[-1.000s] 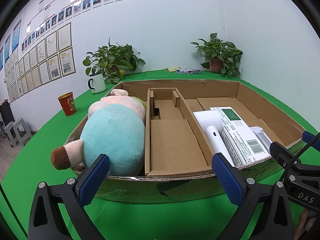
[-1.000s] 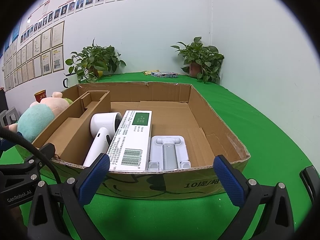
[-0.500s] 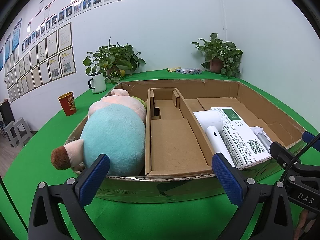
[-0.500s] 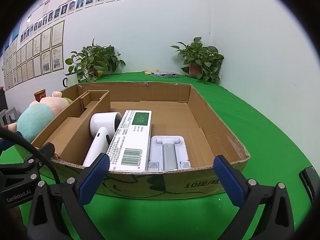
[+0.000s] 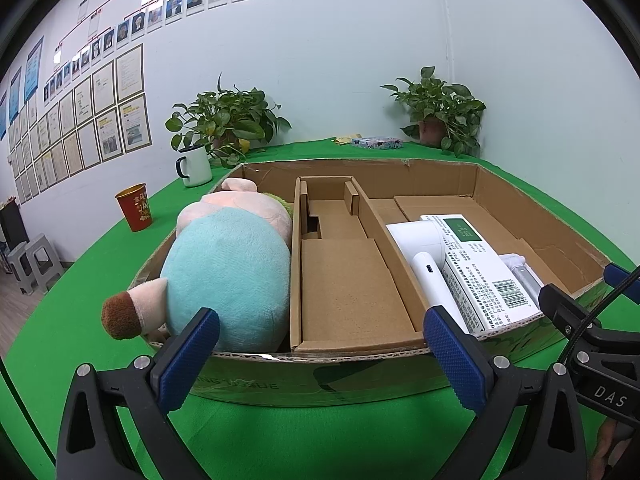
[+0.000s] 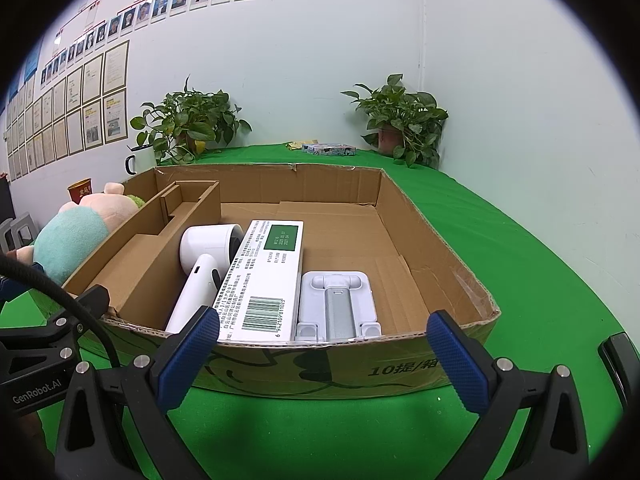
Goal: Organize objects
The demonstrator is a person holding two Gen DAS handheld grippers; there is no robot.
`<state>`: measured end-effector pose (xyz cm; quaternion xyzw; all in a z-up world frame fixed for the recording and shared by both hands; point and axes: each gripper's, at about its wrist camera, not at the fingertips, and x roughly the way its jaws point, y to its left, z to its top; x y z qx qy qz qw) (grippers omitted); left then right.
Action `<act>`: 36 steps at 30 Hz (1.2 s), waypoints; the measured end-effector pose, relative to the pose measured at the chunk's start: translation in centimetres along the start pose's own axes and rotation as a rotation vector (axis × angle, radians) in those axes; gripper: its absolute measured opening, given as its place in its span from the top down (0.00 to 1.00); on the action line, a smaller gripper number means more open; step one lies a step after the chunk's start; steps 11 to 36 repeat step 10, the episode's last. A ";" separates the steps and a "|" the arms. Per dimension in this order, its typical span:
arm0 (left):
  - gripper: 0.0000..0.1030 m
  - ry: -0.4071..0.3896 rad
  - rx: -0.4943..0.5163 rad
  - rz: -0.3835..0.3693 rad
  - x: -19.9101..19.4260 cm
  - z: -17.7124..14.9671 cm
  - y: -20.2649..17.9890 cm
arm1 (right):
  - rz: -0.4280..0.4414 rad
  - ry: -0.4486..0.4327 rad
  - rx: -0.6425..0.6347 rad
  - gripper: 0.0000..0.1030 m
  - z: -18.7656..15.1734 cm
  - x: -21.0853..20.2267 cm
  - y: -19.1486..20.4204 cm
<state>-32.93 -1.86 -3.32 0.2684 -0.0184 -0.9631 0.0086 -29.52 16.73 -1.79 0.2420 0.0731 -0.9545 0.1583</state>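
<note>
Cardboard box [image 6: 400, 364] fills frame centre on green desk [image 6: 520, 248], bare floor at its right; near rim just beyond both hand-held grippers, left [image 5: 320, 354] & right [image 6: 322, 350], each spread wide, empty. Plush [image 5: 228, 272] in lower-left compartment.

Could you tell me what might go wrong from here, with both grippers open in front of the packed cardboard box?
The plush toy bulges above the cardboard box and its foot hangs over the front rim, so it may topple out if the box is moved. The hair dryer, the white carton and the phone stand lie packed tight side by side, so the right gripper may struggle to fit a finger between them.
</note>
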 end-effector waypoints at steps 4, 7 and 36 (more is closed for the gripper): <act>0.00 0.000 0.000 0.000 0.0 0.0 0.0 | 0.000 0.000 0.000 0.00 0.0 0.0 0.0; 0.00 0.000 0.001 0.001 0.0 0.0 0.0 | 0.001 0.000 0.000 0.00 0.0 0.0 0.0; 0.00 0.000 0.001 0.003 0.0 0.0 0.0 | 0.001 0.000 0.000 0.00 0.0 0.0 0.0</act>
